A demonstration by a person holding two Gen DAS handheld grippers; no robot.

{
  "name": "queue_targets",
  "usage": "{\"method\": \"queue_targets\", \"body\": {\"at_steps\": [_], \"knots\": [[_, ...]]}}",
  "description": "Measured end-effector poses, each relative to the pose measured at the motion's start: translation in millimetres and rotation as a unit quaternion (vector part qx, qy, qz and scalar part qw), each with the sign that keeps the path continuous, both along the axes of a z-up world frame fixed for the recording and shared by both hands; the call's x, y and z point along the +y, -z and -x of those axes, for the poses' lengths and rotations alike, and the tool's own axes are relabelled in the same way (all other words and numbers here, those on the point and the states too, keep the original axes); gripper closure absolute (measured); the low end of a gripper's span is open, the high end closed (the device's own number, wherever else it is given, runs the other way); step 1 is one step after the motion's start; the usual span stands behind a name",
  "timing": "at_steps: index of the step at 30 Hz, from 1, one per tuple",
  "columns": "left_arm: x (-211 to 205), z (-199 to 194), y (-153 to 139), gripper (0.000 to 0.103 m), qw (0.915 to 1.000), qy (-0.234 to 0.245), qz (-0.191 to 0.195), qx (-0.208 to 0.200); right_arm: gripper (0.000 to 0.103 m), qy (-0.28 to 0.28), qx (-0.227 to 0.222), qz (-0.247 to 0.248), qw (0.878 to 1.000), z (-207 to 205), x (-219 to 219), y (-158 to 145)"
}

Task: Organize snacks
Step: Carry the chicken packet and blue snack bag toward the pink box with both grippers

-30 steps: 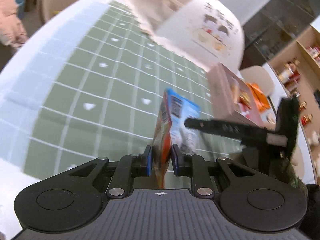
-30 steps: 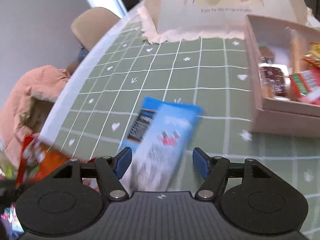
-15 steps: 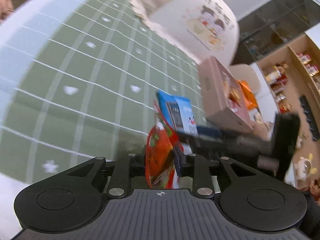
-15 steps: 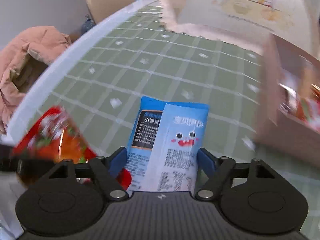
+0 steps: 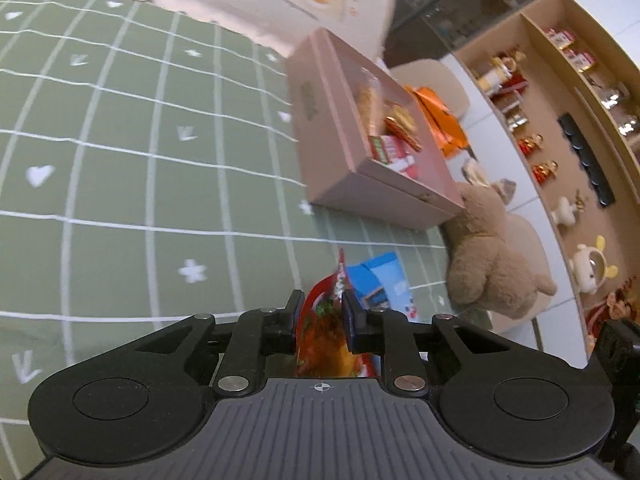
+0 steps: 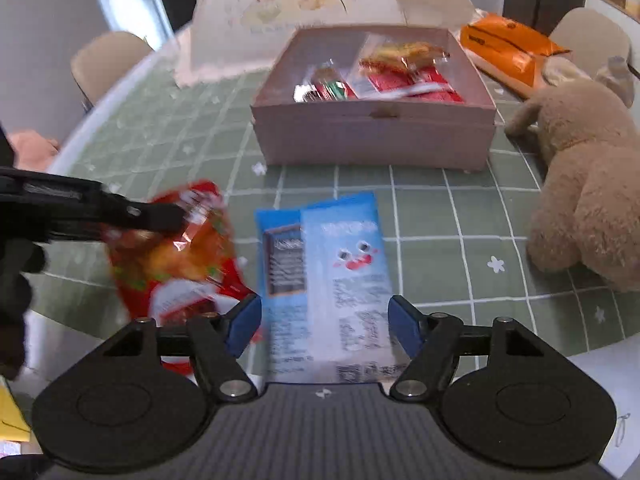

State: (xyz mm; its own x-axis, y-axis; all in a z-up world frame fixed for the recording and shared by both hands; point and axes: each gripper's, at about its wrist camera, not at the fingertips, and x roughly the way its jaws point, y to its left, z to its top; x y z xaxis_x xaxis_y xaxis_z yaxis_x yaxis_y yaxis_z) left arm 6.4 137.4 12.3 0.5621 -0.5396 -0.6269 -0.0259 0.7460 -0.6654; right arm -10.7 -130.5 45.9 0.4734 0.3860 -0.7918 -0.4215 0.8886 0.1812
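Swung round since the earlier frame, the left gripper (image 5: 322,312) now faces the pink cardboard snack box (image 5: 340,152) at one o'clock, clenched on a crinkly red-orange snack packet (image 6: 176,248). Spread wide, the right gripper (image 6: 324,322) straddles the flat blue snack packet (image 6: 328,264) lying on the green grid tablecloth (image 5: 120,160), the box at twelve o'clock.

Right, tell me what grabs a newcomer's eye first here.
The red snack bag pinched in the left tool, held above the green checked tablecloth. Next, the blue packet between the right tool's open fingers, and behind it the pink box of snacks.
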Motion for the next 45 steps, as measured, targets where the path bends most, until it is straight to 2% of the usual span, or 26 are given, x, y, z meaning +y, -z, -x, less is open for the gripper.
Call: {"method": "queue_targets", "body": {"at_steps": [4, 5, 7, 14, 17, 20, 23, 24, 29, 32, 36, 40, 43, 45], "knots": [[0.2, 2.4, 3.8, 0.078, 0.9998, -0.003, 0.021, -0.001, 0.028, -0.037, -0.016, 0.026, 0.999, 7.5, 23.9, 5.0], [2.1, 5.6, 4.7, 0.077, 0.9997, -0.006, 0.022, -0.002, 0.025, -0.042, -0.016, 0.034, 0.998, 8.5, 30.6, 8.9], [4.2, 13.5, 7.0, 0.064, 0.9995, -0.017, 0.024, -0.006, 0.021, -0.036, -0.039, 0.050, 0.997, 14.5, 38.4, 11.6], [-2.6, 41.0, 11.7, 0.061, 0.9983, -0.027, 0.049, -0.018, 0.019, 0.011, -0.054, 0.057, 0.997, 10.0, 43.7, 17.3], [-20.7, 39.5, 9.1, 0.054, 0.9989, -0.026, 0.029, -0.024, 0.019, 0.015, -0.055, 0.057, 0.997, 10.2, 43.9, 17.3], [-28.3, 34.3, 12.6, 0.054, 0.9994, -0.021, 0.025, -0.009, 0.019, 0.013, -0.056, 0.054, 0.997, 10.5, 41.3, 17.8], [-28.4, 38.4, 13.5, 0.066, 0.9995, -0.002, 0.028, 0.012, 0.019, 0.007, -0.054, 0.048, 0.997, 8.5, 32.7, 17.0], [-28.3, 41.6, 13.6, 0.073, 0.9996, 0.003, 0.023, 0.017, 0.019, 0.005, -0.054, 0.048, 0.997, 8.8, 30.1, 17.2], [-25.9, 50.8, 9.6, 0.073, 0.9989, 0.032, 0.014, 0.032, 0.019, -0.009, -0.066, 0.063, 0.996, 13.2, 27.1, 18.9], [-18.8, 48.0, -3.3, 0.077, 0.9997, 0.020, 0.011, 0.013, 0.019, -0.008, -0.065, 0.062, 0.996, 13.9, 27.3, 18.3], [-9.8, 34.5, -16.9, 0.077, 0.9997, -0.019, 0.004, -0.013, 0.019, -0.012, -0.061, 0.054, 0.997, 17.2, 27.3, 17.6], [-11.3, 23.4, -13.8, 0.074, 0.9971, -0.068, 0.018, -0.028, 0.017, -0.025, -0.066, 0.058, 0.996, 22.3, 32.3, 19.3], [-24.8, 14.5, -9.4, 0.070, 0.9981, -0.055, 0.003, -0.028, 0.013, -0.028, -0.069, 0.062, 0.995, 24.1, 35.6, 21.5], [-35.7, 11.8, -7.6, 0.067, 0.9984, -0.039, -0.028, -0.030, 0.013, -0.030, -0.073, 0.065, 0.995, 24.6, 37.0, 22.2]]}}
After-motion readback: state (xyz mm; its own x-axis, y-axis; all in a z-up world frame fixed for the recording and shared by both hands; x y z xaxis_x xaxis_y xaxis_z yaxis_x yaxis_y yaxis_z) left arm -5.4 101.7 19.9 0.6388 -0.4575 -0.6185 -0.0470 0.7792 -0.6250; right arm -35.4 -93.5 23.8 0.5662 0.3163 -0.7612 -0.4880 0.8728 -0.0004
